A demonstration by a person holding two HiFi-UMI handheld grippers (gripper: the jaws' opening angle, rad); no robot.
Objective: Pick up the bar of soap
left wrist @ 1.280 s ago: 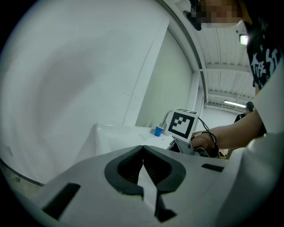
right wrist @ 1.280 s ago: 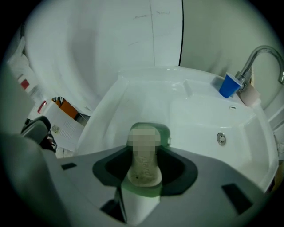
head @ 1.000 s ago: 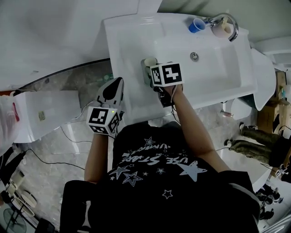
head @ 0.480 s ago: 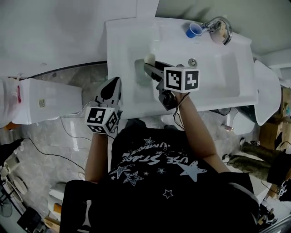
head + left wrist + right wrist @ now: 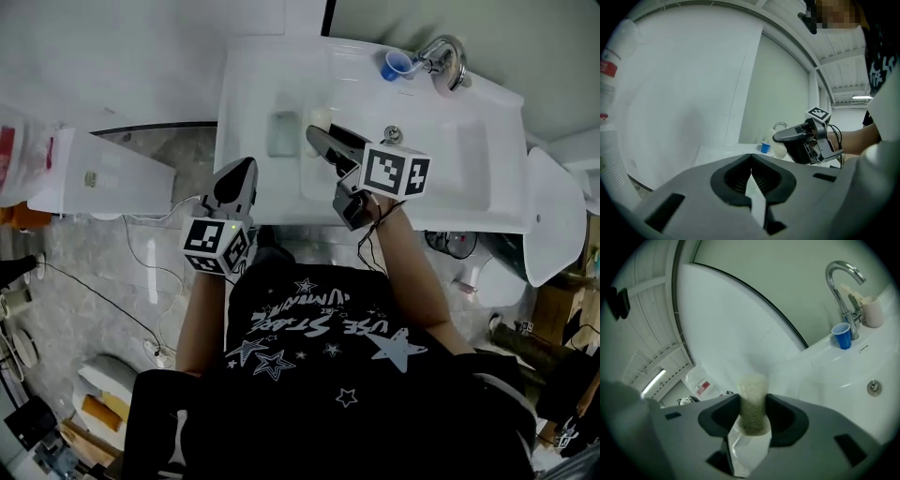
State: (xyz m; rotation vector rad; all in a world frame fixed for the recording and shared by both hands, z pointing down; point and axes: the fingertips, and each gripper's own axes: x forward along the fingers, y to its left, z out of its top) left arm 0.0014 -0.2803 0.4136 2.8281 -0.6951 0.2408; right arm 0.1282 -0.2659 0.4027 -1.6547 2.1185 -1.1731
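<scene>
The right hand-held gripper [image 5: 752, 414] grasps the pale bar of soap [image 5: 752, 399] between its jaws, above the left part of the white sink [image 5: 251, 89]. The left hand-held gripper [image 5: 238, 172], clenched and empty, hovers at the sink's near-left edge.

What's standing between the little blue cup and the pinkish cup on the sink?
The shiny tap stands between the blue cup and the pinkish cup. The right gripper view shows it best.

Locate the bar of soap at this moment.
The bar of soap is clamped in the right gripper. In the head view it is held over the left part of the white sink.
</scene>
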